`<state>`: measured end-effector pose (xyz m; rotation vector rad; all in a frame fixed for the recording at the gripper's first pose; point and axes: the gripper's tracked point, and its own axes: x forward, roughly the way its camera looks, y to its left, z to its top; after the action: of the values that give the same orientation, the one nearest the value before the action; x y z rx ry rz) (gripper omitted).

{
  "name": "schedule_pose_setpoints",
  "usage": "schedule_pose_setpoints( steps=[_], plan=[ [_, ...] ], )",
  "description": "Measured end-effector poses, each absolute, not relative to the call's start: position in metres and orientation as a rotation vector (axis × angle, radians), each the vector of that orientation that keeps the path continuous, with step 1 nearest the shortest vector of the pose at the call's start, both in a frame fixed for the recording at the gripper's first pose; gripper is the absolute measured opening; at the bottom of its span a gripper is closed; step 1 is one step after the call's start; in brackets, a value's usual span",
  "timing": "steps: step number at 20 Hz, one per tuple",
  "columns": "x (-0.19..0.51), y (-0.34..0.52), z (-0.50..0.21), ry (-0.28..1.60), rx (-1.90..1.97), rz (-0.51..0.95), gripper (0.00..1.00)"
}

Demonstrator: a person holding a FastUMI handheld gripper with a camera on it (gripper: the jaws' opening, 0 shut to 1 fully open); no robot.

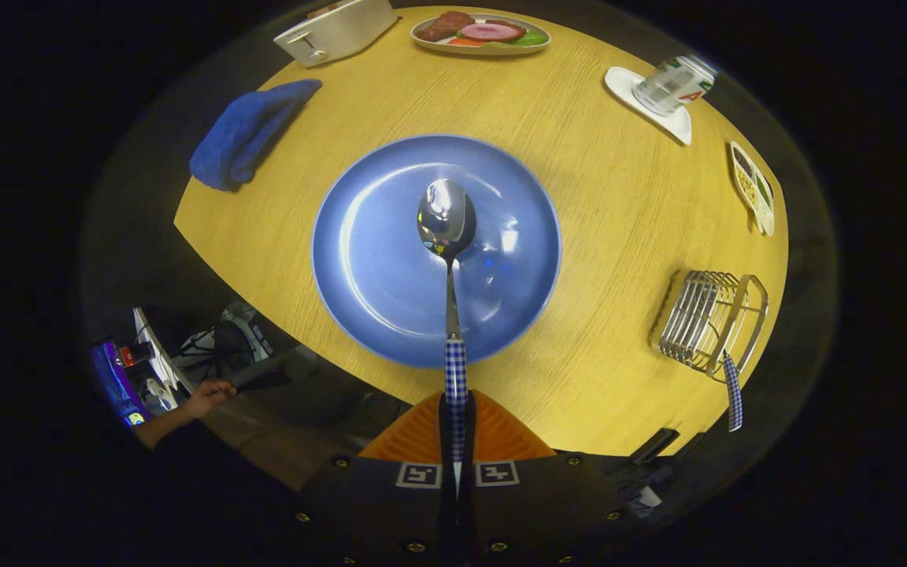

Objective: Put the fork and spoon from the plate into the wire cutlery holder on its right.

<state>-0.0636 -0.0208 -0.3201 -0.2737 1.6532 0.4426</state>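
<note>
gripper (456, 425) | jaws closed together, clamped on spoon (448, 236) handle | level, pointing forward

A round wooden surface (595, 236) with pale yellow grain, brightly lit from above, glare strongest near its middle. Beyond its edges the room falls dark. Past the near-left edge lie a white power strip (156, 346), cables (198, 342) and a glowing screen (113, 382) on the floor

Red "A" on tipped can (674, 84).
</note>
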Motion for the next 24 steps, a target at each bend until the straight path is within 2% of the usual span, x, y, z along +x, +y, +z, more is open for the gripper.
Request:
schedule_pose_setpoints(
  steps=[24],
  plan=[
    [-0.052, -0.2, -0.261, 1.707, -0.013, 0.134, 0.01]
  ],
)
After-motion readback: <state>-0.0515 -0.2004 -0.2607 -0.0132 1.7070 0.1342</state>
